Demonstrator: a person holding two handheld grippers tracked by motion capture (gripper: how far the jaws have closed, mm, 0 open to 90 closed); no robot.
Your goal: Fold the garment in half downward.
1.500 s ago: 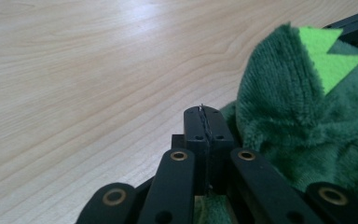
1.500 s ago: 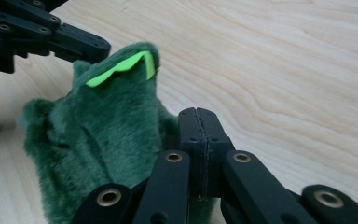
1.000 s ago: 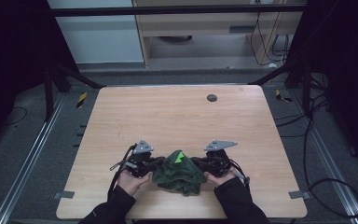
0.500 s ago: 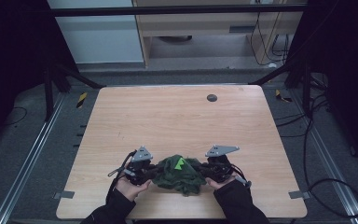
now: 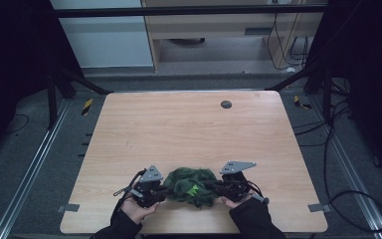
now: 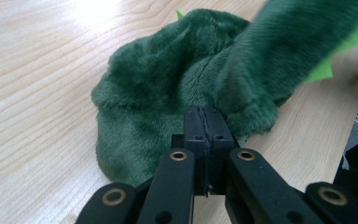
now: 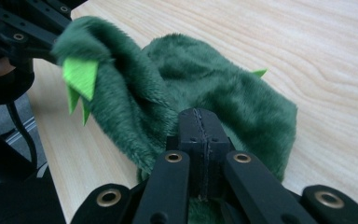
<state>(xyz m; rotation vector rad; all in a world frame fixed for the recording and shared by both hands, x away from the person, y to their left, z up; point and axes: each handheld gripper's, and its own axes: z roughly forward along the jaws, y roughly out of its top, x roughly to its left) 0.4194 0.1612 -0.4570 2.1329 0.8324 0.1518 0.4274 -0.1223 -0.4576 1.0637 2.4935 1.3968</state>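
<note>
A dark green plush cloth (image 5: 189,180) with light green felt spikes (image 7: 80,77) lies bunched near the table's front edge, between my two grippers. My left gripper (image 5: 166,189) is at the cloth's left side, jaws shut on a fold of the plush (image 6: 168,88). My right gripper (image 5: 214,186) is at its right side, jaws likewise shut on the plush (image 7: 223,88). In the right gripper view a strip of cloth rises to the left gripper (image 7: 23,28) at the top left. A hand holds each gripper from below.
The wooden table (image 5: 179,124) has a small dark round hole (image 5: 226,104) near its far edge. Metal frame rails and cables run along the floor on both sides. The table's front edge is just below the hands.
Both hands have drawn back toward the table's front edge, the left one more, and the cloth came with them. The cloth now sits lower and more bunched.
</note>
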